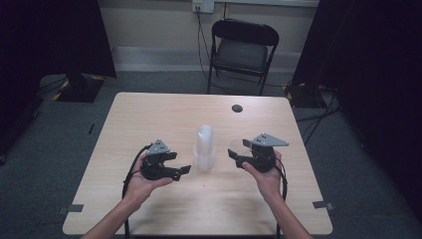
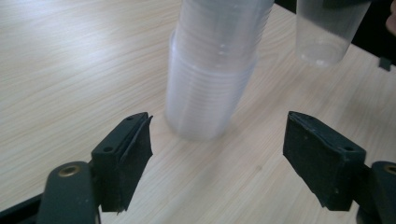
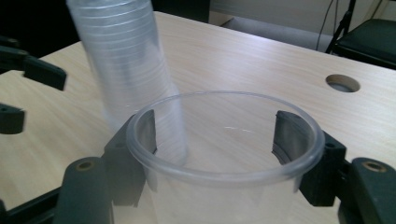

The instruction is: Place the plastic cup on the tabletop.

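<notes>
A tall stack of clear plastic cups (image 1: 204,148) stands mouth down in the middle of the pale wooden table (image 1: 149,119). My left gripper (image 1: 180,163) is just left of the stack, open and holding nothing. In the left gripper view the stack (image 2: 210,70) rises a little beyond the wide-apart jaws of my left gripper (image 2: 217,154). To the right of the stack, my right gripper (image 1: 238,148) is shut on a single clear cup (image 1: 235,146), held off the table. In the right gripper view that cup (image 3: 210,200) sits between the jaws, with the stack (image 3: 126,60) behind it.
A round cable hole (image 1: 237,108) lies in the table's far right part. A black folding chair (image 1: 243,50) stands behind the far edge, with cables on the floor around it. Dark curtains hang at both sides.
</notes>
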Demonstrator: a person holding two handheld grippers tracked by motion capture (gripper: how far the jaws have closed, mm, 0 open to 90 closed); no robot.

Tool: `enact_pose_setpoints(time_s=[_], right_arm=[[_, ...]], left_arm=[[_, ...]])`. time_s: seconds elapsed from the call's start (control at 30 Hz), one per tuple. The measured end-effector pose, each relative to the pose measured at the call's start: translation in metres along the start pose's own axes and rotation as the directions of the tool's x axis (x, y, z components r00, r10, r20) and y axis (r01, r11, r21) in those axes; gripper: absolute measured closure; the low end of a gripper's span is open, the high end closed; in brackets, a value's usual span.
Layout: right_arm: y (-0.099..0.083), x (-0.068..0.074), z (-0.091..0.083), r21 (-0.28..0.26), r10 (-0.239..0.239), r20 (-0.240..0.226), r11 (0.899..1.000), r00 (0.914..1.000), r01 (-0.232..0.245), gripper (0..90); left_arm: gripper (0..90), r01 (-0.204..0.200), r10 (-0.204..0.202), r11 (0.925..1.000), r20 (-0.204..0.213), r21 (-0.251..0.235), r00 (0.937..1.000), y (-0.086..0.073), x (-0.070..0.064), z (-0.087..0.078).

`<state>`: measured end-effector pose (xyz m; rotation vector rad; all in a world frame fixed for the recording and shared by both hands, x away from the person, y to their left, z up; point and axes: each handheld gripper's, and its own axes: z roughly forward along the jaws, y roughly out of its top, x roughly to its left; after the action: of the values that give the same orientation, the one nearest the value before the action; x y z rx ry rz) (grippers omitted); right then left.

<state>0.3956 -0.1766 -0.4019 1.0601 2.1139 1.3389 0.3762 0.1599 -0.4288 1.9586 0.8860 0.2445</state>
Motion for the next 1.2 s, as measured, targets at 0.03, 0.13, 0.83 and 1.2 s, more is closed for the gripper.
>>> enact_pose_setpoints(time_s=[0.03,0.13,0.83,1.2], right_arm=[[0.001,-0.002,0.001,-0.002,0.003,0.004,1.000,1.0000,-0.003,30.1],[0.004,-0.007,0.005,-0.001,-0.002,0.032,1.000,0.9995,0.002,30.0],[0.006,-0.047,0.040,-0.002,0.071,0.094,0.997,0.9930,-0.071,28.8],[0.009,-0.055,0.076,0.006,0.083,0.103,0.996,0.9913,-0.084,28.4]], left_arm=[[22.7,0.014,-0.014,0.9999,0.006,0.002,0.9999,-0.002,0.002,-0.002],[22.8,0.014,-0.014,0.9999,-0.017,0.002,0.9998,-0.009,0.005,-0.007],[24.9,0.084,-0.092,0.9924,-0.090,-0.089,0.9917,-0.033,0.019,-0.032],[25.2,0.068,-0.078,0.9945,-0.131,-0.079,0.9883,-0.034,0.022,-0.030]])
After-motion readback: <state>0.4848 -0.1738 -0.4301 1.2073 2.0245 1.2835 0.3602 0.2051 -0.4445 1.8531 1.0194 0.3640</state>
